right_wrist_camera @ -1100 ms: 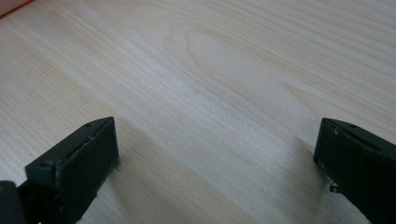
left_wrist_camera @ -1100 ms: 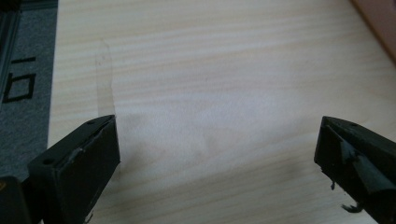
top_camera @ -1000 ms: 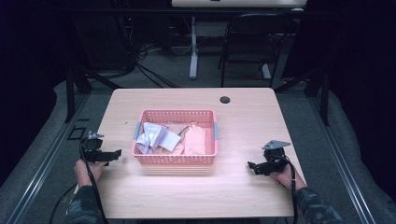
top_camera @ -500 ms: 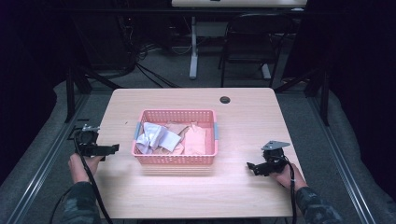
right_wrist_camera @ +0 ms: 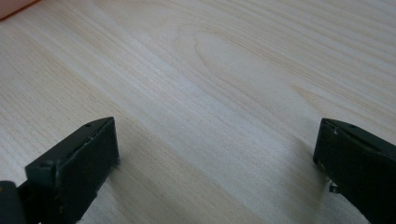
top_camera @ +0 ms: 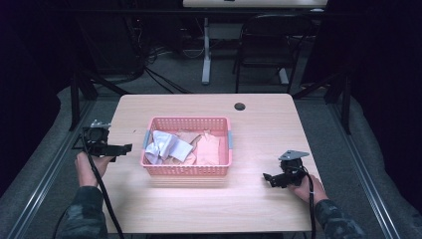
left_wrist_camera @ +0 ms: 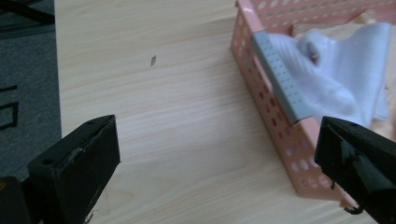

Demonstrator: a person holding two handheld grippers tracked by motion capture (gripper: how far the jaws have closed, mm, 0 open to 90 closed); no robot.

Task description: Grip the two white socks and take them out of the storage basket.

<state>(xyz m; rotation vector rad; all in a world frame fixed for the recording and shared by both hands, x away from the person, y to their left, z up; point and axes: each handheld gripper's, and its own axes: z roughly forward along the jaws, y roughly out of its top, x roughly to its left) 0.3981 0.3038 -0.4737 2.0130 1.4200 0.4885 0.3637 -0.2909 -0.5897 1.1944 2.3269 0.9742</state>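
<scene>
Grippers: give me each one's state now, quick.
Left gripper: open, holding nothing, beside the pink basket.
Right gripper: open, holding nothing, over bare table.

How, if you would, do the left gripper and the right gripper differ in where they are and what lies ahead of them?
The left gripper is held at the table's left edge, close to the pink basket; the right gripper sits over the table's right part, apart from the basket. The left gripper faces the basket's grey-handled end; the right gripper faces bare wooden table. Both have jaws wide open and hold nothing.
</scene>
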